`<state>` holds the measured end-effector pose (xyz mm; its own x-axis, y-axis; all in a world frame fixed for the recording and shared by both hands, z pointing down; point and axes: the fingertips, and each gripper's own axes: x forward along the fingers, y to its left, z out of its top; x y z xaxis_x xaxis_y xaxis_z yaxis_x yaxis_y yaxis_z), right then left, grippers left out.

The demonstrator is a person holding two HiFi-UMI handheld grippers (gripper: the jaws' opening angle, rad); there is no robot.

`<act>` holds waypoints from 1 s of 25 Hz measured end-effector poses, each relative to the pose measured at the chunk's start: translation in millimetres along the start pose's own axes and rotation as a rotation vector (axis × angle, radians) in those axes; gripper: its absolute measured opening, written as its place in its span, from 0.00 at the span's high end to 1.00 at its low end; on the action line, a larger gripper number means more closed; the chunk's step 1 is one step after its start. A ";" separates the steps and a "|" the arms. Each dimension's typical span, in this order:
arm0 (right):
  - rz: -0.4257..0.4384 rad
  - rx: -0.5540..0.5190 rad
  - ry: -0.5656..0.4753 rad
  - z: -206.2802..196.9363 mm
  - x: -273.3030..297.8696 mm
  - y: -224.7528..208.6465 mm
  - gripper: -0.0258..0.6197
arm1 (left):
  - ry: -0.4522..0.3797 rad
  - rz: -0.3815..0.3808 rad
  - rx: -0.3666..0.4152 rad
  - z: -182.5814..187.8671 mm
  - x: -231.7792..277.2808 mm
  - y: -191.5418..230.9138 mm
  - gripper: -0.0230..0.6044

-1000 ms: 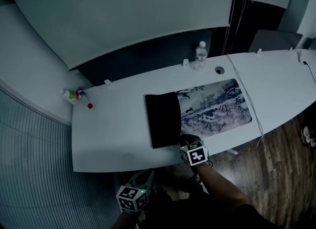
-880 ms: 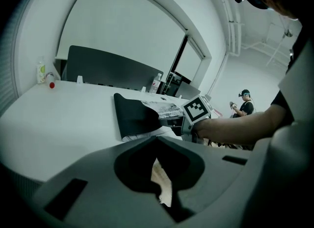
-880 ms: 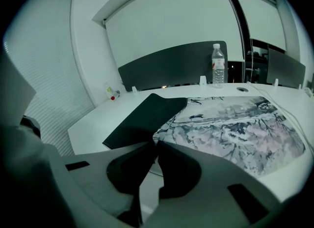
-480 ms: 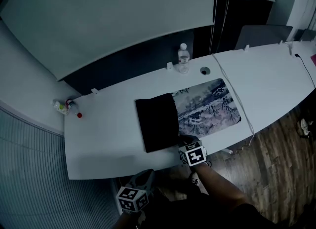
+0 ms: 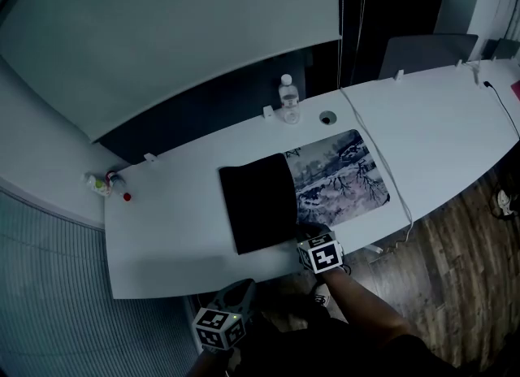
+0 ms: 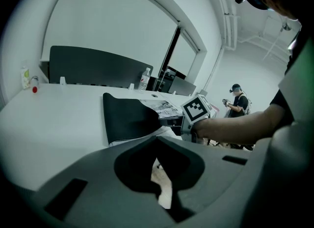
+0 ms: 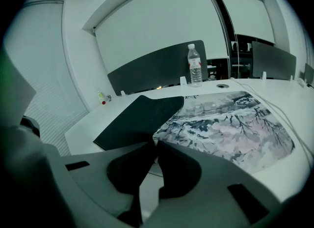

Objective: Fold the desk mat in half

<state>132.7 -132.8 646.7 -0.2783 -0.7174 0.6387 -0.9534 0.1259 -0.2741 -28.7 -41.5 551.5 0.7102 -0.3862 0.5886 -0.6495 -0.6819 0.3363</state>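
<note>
Desk mat lies on the worktop only partly folded, we judge: its black flap covers under half, the right tongs pinch its near edge, and the left tongs hang closed and empty.

We take this for an office, long white desks set end to end, a dark privacy screen along their far edge, a round cable port in the top, a white cable trailing across, a water bottle, a wood-look floor.
</note>
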 end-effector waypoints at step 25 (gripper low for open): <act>0.003 0.047 -0.041 1.0 -41.7 -85.0 0.89 | 0.009 -0.013 0.034 16.6 57.6 -79.4 0.95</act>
<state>225.5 -114.3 642.7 -0.2756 -0.7443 0.6083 -0.9457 0.0966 -0.3102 68.3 -19.8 546.5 0.7158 -0.3714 0.5913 -0.6307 -0.7074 0.3192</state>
